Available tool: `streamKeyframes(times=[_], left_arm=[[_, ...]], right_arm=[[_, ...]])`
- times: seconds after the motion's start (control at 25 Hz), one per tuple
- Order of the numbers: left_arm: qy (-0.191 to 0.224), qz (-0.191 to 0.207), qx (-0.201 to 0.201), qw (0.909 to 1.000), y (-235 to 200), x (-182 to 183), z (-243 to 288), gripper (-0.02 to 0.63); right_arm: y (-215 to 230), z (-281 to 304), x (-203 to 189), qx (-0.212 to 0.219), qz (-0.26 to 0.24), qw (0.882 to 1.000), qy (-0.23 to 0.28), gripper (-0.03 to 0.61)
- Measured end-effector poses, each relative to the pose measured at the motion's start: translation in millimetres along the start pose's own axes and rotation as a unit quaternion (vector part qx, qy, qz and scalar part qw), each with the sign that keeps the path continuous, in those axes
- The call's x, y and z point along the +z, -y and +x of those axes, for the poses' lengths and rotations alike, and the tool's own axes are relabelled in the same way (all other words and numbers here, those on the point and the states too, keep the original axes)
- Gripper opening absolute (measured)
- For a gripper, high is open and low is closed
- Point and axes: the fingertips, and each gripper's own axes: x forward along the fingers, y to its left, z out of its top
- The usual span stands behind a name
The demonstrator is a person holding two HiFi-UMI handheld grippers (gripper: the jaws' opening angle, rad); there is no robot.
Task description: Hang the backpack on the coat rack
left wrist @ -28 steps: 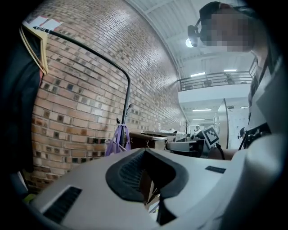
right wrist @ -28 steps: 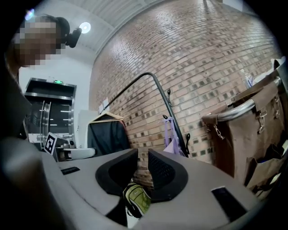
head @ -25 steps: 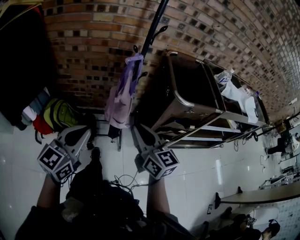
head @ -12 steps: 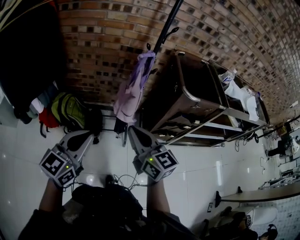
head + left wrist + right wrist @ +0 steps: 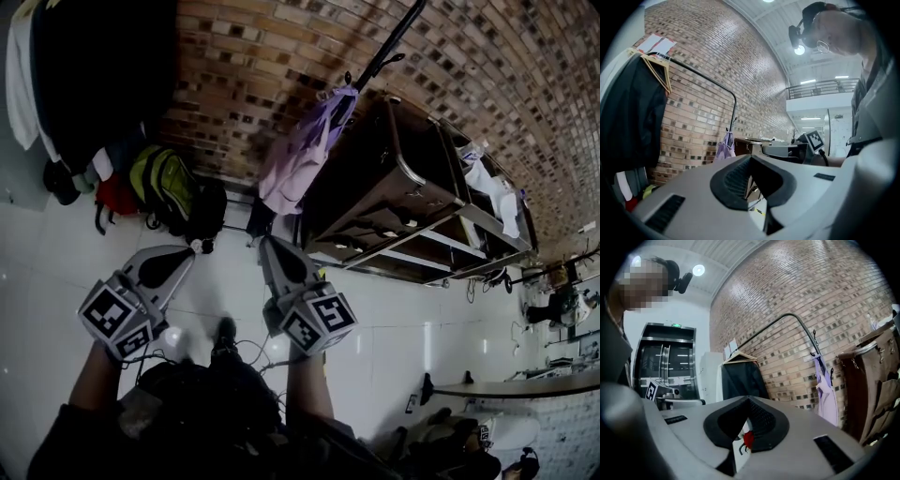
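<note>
Although both grippers stayed low and side by side over the last second, the scene ahead of them shifted. The green backpack slid from the left margin of the head view toward its centre, and the coat rack moved off to the upper right. This is judged to be the person turning toward the bags, not any handling of them.

The backpack stood on the white floor against the brick wall. It was wedged between a red bag and a black bag, and neither gripper touched it.

The left gripper pointed at the gap just beside the black bag. Its jaws were closed to a narrow slit with nothing between them.

The right gripper was in the same condition. A scrap of red showed through its slit in the right gripper view — judged to be the red bag beyond, not a thing held.

The coat rack carried a pale purple garment on one hook. Other hooks near the top of the pole appeared free, though they were small in frame.

Assessment: the task stood at the approach, with no grasp made. Before the backpack's top could be taken, the jaws would need to part — and the carry to the rack would be well clear of its present spot.
</note>
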Motion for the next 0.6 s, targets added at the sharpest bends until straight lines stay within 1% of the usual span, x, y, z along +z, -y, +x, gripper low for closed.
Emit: streamKeyframes(times=[0.16, 0.28, 0.48, 0.6], left_arm=[[-0.002, 0.007, -0.006, 1.0, 12, -11, -49, 0.04], [-0.004, 0.004, -0.004, 1.0, 23, -14, -79, 0.04], [-0.007, -0.003, -0.012, 0.9999, 41, -19, -113, 0.04], [0.0, 0.002, -0.018, 0.9998, 43, -21, -127, 0.04]], right_arm=[[-52, -12, -23, 0.002, -0.006, 1.0, -0.015, 0.0], [-82, -26, -28, -0.003, -0.007, 1.0, -0.015, 0.0], [-118, -46, -33, -0.016, -0.014, 1.0, -0.009, 0.0], [-134, -51, -39, -0.024, -0.025, 0.999, -0.011, 0.0]])
